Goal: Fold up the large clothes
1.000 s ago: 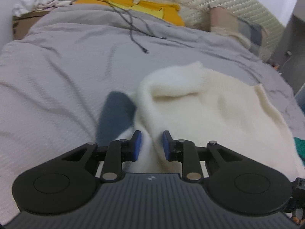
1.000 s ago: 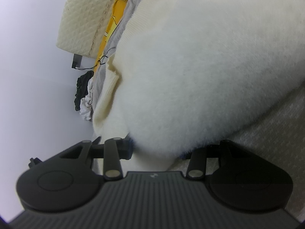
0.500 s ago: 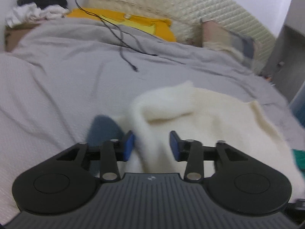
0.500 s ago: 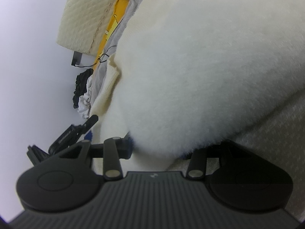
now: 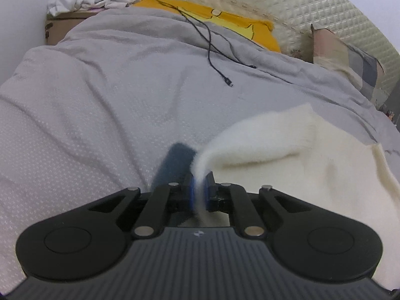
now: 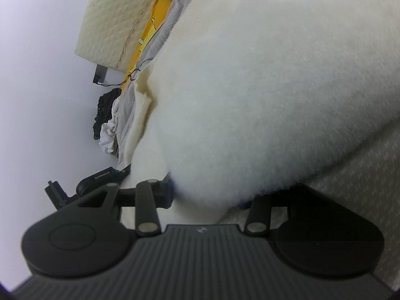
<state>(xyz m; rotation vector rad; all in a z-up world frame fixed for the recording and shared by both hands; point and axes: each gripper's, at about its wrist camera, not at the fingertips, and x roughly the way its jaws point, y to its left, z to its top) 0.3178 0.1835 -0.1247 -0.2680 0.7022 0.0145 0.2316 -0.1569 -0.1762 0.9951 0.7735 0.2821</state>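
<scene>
A cream fleece garment [image 5: 287, 155] lies on the grey bed cover [image 5: 112, 95], with a dark blue part [image 5: 177, 160] showing at its left edge. My left gripper [image 5: 199, 192] is shut on a raised fold of the cream garment. In the right wrist view the same garment [image 6: 262, 87] fills most of the frame. My right gripper [image 6: 207, 195] has its jaws wide apart with a thick bulge of the fleece between them. Its right fingertip is hidden under the fabric. The left gripper [image 6: 100, 177] shows at the left there.
A black cable [image 5: 215, 57] lies across the bed cover. A yellow pillow [image 5: 225, 22] and a quilted cream headboard [image 5: 312, 5] are at the far end. A cardboard box [image 5: 62, 27] piled with clothes stands at the far left. A patchwork cushion [image 5: 350, 55] sits far right.
My left gripper opened half a second ago and has now shut on the garment fold. The left gripper has come into the right wrist view. My right gripper has stayed in place.
</scene>
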